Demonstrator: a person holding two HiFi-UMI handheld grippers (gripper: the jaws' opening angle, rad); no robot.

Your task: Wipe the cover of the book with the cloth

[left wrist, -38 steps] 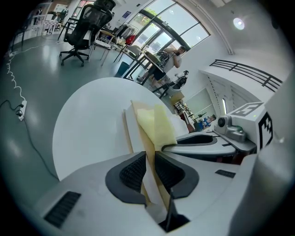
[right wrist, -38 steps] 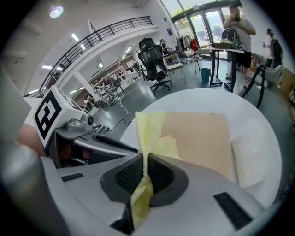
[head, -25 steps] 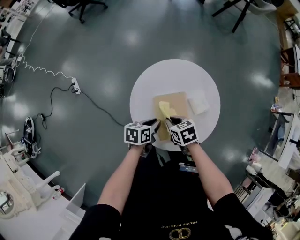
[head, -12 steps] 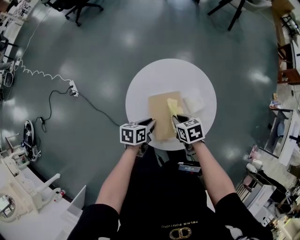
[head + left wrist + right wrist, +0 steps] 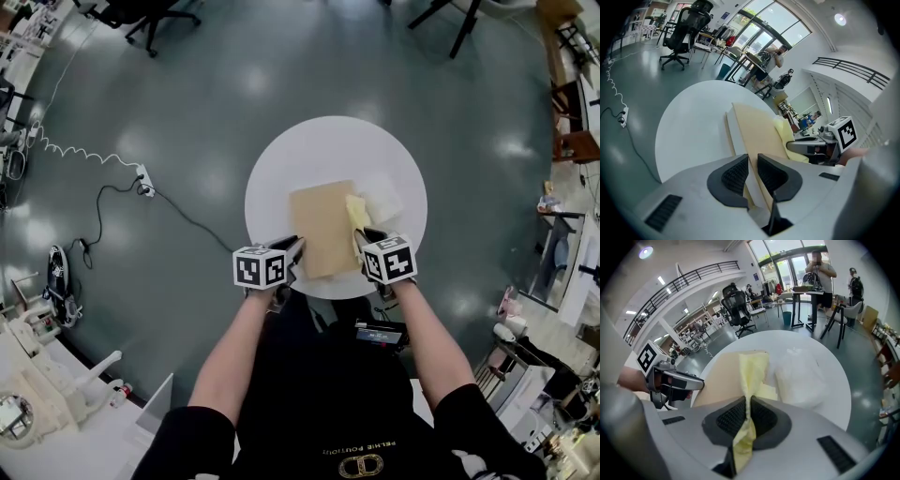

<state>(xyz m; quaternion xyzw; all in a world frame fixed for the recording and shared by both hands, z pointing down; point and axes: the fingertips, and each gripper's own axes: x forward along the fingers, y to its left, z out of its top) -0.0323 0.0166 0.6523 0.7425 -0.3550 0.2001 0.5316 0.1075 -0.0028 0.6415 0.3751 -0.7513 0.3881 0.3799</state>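
A tan book (image 5: 323,225) lies on the round white table (image 5: 309,150), seen too in the left gripper view as the book (image 5: 757,133) and in the right gripper view as the book (image 5: 724,373). My left gripper (image 5: 291,255) is shut on the book's near left edge, its jaws pinching cover and pages (image 5: 749,176). My right gripper (image 5: 366,246) is shut on a yellow cloth (image 5: 752,371). That cloth (image 5: 356,211) drapes over the book's right edge.
A white crumpled wad (image 5: 382,197) lies on the table right of the book, shown also as the wad (image 5: 797,376). Office chairs (image 5: 682,30) and desks stand around. A cable and power strip (image 5: 145,176) lie on the floor to the left.
My right gripper has dragged the yellow cloth across the cover from its middle to the right edge. The left gripper stays shut on the book's near left edge.
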